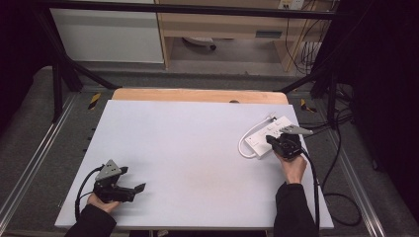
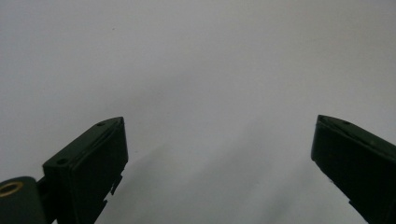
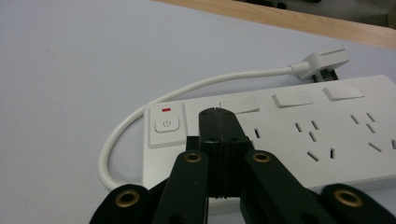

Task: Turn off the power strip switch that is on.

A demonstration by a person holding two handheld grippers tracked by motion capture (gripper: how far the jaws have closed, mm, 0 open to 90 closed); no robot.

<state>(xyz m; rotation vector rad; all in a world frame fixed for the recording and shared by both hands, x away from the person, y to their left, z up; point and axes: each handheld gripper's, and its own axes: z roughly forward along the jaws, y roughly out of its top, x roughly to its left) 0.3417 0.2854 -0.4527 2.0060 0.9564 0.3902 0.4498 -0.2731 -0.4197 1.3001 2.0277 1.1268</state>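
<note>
A white power strip (image 1: 262, 136) lies at the right side of the white table top (image 1: 197, 148), its white cord (image 3: 140, 116) looping round to a plug (image 3: 324, 60) behind it. My right gripper (image 3: 218, 112) is shut with nothing between its jaws; the tips sit over the strip's near end, just right of the power button (image 3: 166, 124) with its red mark. Whether they touch the strip I cannot tell. In the high view the right gripper (image 1: 272, 140) points at the strip. My left gripper (image 1: 132, 178) rests at the front left, open and empty (image 2: 221, 118) over bare table.
A wooden strip (image 1: 197, 95) borders the table's far edge. Black cables (image 1: 341, 148) trail on the floor to the right of the table. A black frame and metal rails (image 1: 34, 163) run along both sides.
</note>
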